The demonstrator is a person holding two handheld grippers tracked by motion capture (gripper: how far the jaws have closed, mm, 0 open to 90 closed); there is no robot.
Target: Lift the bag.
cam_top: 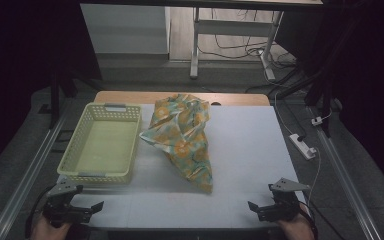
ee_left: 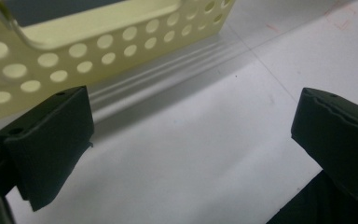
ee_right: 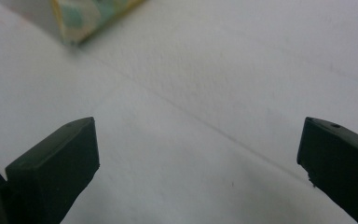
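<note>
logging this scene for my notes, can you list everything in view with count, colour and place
basket: 1, pale yellow with round holes, left part of the table, empty
cloth: 1, crumpled, orange and teal pattern, middle of the table, right of the basket
table: 1, white top
power strip: 1, white, on the floor right of the table
left gripper: 1, black, near left edge, jaws open, holding nothing
right gripper: 1, black, near right edge, jaws open, holding nothing

No readable text, label, brand or number found. Faint red pen marks seen on white table sheet (ee_left: 340,18), not legible.
</note>
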